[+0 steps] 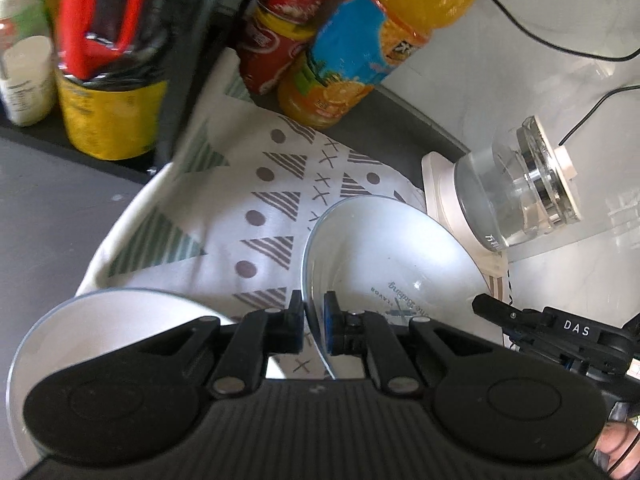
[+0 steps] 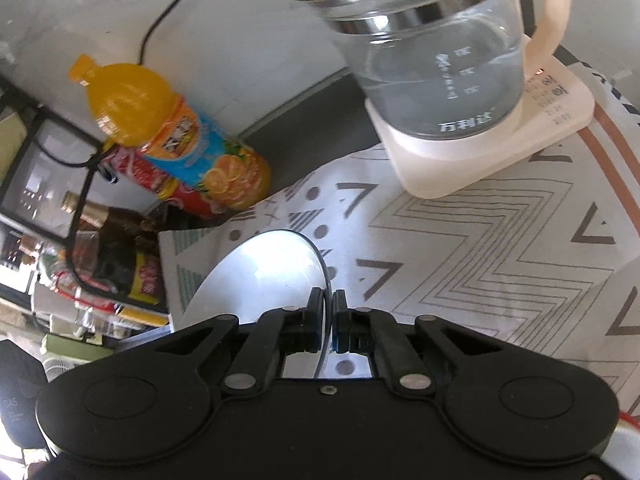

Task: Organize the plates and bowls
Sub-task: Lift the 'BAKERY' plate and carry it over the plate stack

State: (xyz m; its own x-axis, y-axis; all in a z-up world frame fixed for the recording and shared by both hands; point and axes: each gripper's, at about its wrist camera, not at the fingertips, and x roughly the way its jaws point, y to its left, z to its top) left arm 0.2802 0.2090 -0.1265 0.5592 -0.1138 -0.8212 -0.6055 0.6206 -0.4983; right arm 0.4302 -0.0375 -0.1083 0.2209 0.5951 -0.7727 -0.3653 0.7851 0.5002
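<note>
The left gripper point(image 1: 313, 322) pinches the rim of a white bowl point(image 1: 384, 264), tilted just ahead and to its right over the patterned cloth point(image 1: 264, 184). A white plate point(image 1: 100, 328) lies below its left finger. Ahead crowd an orange juice bottle point(image 1: 360, 56), a red can point(image 1: 280, 40) and a dark bottle point(image 1: 108, 64); a glass kettle point(image 1: 512, 196) sits on its base to the right. The right gripper point(image 2: 328, 316) clamps the edge of a white dish point(image 2: 264, 276), with the kettle ahead-right and the juice bottle ahead-left.
</note>
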